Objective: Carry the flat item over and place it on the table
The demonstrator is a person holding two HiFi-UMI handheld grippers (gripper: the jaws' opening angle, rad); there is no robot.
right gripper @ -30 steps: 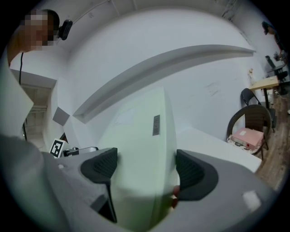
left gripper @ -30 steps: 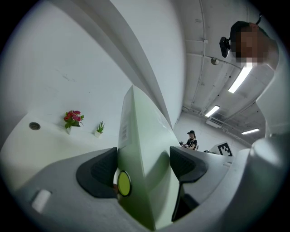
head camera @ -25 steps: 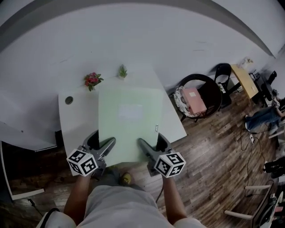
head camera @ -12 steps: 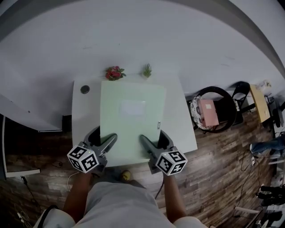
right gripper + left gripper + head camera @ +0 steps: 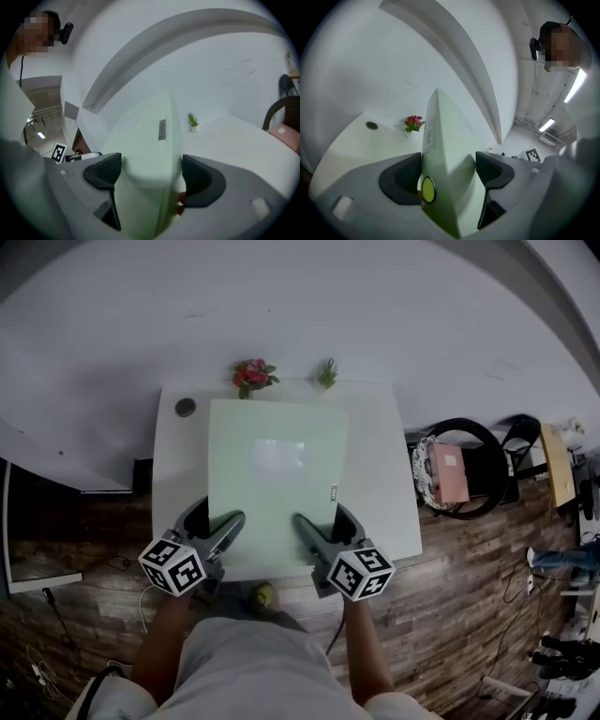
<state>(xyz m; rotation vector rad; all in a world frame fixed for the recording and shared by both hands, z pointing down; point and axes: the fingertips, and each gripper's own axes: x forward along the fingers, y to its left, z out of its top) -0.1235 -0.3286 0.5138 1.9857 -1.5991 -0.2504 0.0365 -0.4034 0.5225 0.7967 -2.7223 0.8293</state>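
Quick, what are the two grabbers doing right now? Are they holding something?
Left gripper: closed, holding the flat pale green box by its near edge.
Right gripper: closed, holding the same flat pale green box.

The flat panel [image 5: 277, 488] is lying over the middle of the table [image 5: 380, 512]; whether it is touching cannot be told. The left gripper [image 5: 225, 527] is clamping the panel's near edge at the left, the right gripper [image 5: 306, 527] at the right. Along the table's far edge, the flowers [image 5: 251, 375] are standing left of the small plant [image 5: 326, 373], both just behind the panel. The round cap [image 5: 186, 408] is sitting near the far left corner. A chair [image 5: 483, 442] is standing right of the table, with a box [image 5: 448, 474] lying on it.
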